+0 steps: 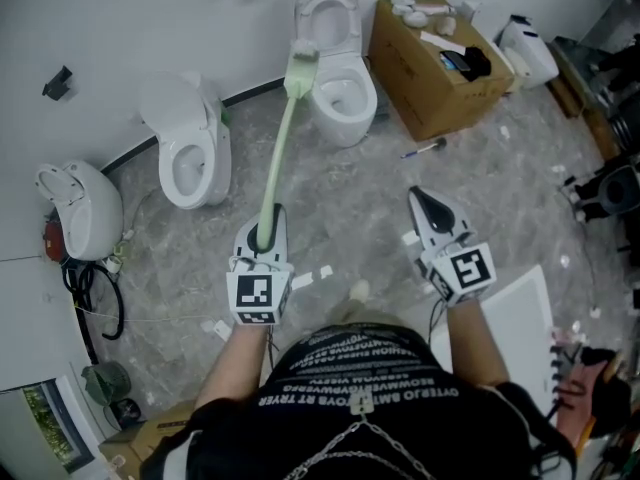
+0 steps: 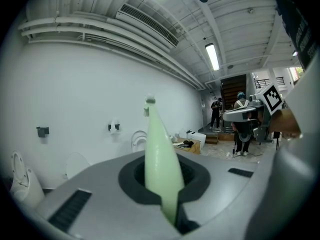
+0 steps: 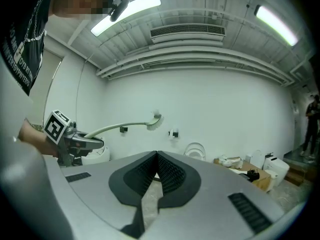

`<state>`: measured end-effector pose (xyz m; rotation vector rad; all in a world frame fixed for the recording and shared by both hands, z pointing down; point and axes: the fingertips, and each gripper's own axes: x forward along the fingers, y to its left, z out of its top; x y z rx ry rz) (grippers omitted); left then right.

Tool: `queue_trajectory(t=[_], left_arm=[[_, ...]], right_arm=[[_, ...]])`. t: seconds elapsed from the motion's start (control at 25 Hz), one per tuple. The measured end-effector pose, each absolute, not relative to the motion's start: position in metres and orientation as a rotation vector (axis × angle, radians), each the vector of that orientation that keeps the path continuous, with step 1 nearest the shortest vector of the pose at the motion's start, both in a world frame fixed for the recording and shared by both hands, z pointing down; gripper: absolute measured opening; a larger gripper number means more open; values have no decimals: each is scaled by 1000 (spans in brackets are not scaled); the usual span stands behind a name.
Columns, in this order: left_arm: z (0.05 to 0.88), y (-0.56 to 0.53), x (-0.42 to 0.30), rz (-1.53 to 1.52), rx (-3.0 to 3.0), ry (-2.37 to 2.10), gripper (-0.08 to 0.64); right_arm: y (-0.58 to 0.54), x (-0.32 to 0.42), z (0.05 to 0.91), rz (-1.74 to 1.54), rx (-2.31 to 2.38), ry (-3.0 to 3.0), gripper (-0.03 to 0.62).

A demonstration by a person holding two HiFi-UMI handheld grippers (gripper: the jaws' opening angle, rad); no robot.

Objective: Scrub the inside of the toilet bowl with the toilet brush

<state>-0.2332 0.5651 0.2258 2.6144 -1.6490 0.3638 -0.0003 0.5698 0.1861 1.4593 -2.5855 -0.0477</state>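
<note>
- Grips the toilet brush (image 1: 283,138) with the left tongs (image 1: 266,236), clenched around the near end of its pale green handle (image 2: 161,169); seen in the left gripper view filling the notch between the jaws.
- Holds the brush slanting up and away towards the far wall, bristle head (image 1: 301,56) at the far end.
- In the head view, lays that head across the left rim of the middle toilet (image 1: 365,108); in the right gripper view, shows it lifted in the air before the white wall (image 3: 210,109), higher than the upturned lid and not inside the bowl.
- Carries the right tongs (image 1: 418,200) clenched on nothing, jaws pressed together, to the right of the left tongs and well apart from the brush.
- Points both tongs away from the person, above the grey marbled floor (image 1: 360,198).
- Left of the middle toilet, against the wall: a second toilet (image 1: 190,153) with its lid up; farther left and nearer, a third white toilet fixture (image 1: 80,208).
- Just right of the middle toilet: an open cardboard box (image 1: 430,68) with small white and dark items on top.
- On the floor near that box: a thin pen-like stick (image 1: 425,150); around the tongs, white paper scraps.
- At the near right: a flat white panel (image 1: 520,318).
- Far right in the left gripper view: people standing (image 2: 242,129), well away.
</note>
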Motion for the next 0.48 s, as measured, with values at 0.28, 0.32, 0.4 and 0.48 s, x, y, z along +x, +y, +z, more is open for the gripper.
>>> queue_trajectory(t=[0.28,0.32,0.4,0.48], left_arm=[[226,532,-208,367,2590,-1635,2],[228,527,-203,374,2583,-1626,2],[232,518,-193,385,2580,-1619,2],[233,509,-181,379,2580,-1621,2]], right_arm=[[542,22,189,-35,1441,-2595,3],[538,27,191,-30,1440,-2589,3],[530,36,197,0,1441,-2583,3],[522,47,199,4,1438,-2596,3]])
